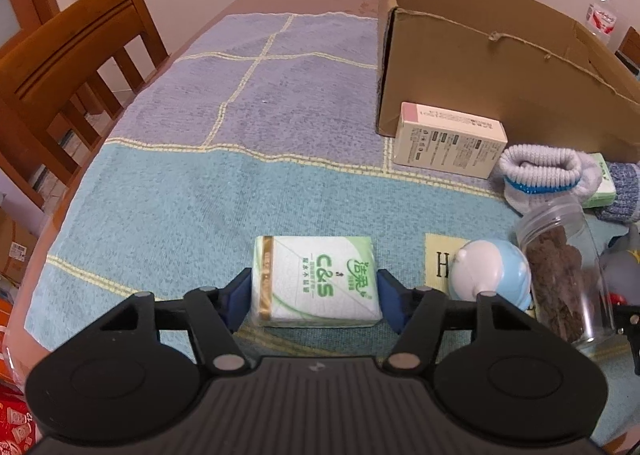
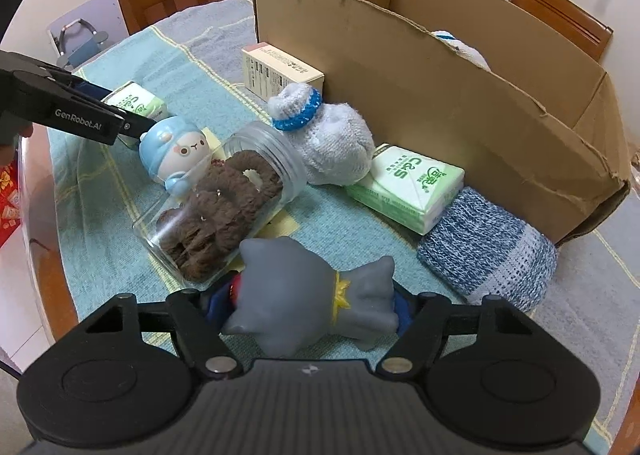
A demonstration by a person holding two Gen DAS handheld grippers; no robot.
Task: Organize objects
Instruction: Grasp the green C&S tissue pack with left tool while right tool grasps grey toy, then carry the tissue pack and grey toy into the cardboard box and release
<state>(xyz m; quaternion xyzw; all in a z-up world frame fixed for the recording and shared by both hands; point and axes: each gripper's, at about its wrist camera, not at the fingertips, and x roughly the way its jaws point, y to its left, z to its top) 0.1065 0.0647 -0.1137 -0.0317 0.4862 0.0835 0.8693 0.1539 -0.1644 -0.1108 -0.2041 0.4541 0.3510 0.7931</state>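
My left gripper [image 1: 314, 295] is shut on a green-and-white tissue pack [image 1: 316, 281], its blue pads pressed on both sides, low over the blue cloth. The same gripper [image 2: 132, 123] and tissue pack [image 2: 134, 101] show at the left of the right wrist view. My right gripper [image 2: 308, 307] is shut on a grey figurine [image 2: 308, 303] with a yellow collar. The open cardboard box [image 2: 440, 87] stands behind the objects; it also shows in the left wrist view [image 1: 480, 71].
On the cloth lie a clear jar of brown cookies [image 2: 224, 207], a blue-white toy figure [image 2: 176, 151], a white sock [image 2: 328, 139], a second tissue pack [image 2: 408, 187], a blue knit sock [image 2: 488, 251] and a cream carton [image 2: 280, 71]. Wooden chairs [image 1: 68, 67] surround the table.
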